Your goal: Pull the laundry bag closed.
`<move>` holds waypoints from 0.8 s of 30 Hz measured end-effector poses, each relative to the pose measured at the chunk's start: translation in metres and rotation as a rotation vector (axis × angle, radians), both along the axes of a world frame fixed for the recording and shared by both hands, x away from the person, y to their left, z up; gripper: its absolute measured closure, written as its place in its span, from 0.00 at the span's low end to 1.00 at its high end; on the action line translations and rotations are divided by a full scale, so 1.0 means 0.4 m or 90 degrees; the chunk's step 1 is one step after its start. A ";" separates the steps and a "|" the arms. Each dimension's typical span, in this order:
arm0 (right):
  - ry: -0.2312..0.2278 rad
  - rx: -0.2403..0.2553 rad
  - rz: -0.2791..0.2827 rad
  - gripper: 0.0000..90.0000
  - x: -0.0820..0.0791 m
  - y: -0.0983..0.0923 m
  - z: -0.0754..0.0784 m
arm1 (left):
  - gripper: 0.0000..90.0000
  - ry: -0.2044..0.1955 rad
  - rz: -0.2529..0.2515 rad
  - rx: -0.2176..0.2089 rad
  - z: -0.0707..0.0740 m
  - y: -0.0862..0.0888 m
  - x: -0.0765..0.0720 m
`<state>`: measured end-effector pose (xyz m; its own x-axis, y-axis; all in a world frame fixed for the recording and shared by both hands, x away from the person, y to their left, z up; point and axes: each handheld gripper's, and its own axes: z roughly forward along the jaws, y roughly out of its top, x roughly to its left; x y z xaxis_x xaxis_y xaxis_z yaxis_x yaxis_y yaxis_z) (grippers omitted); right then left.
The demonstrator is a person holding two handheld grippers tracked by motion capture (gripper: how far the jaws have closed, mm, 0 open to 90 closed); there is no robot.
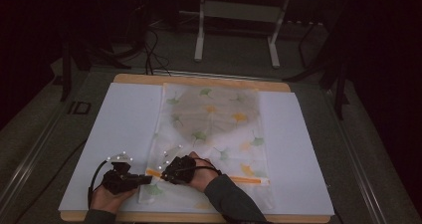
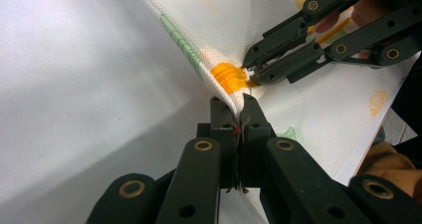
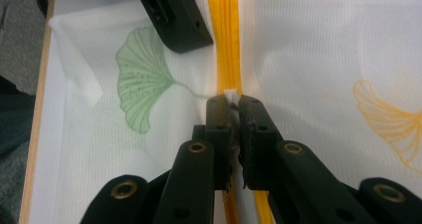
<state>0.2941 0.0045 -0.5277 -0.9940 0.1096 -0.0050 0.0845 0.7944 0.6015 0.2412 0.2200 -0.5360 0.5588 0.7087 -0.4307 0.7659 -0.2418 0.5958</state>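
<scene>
Clamped on the mesh bag's (image 2: 318, 119) corner, the left gripper (image 2: 238, 115) anchors it; the right gripper (image 3: 230, 103), pinching the zipper pull (image 3: 230, 92), could slip off if tugged crookedly.

Zipper pull (image 3: 230, 93) mostly hidden between right claw (image 3: 231, 107) tips

Your mesh laundry bag (image 1: 214, 134) lies flat on the sheet (image 1: 124, 134) that covers the tabletop (image 1: 199, 79), roughly in the middle, with sheet showing to its left and right. The bag's zipper (image 1: 249, 180) runs across its near end, parallel to the table's near edge. Your left gripper (image 1: 148, 179) sits at the bag's near left corner, and your right gripper (image 1: 162, 175) is just beside it on the zipper's left end. Behind the table stands a frame stand (image 1: 239, 30) on the floor.
</scene>
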 end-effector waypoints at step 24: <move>-0.011 -0.023 0.000 0.93 -0.008 -0.042 0.007 | 0.98 -0.016 -0.009 0.010 0.001 0.000 -0.005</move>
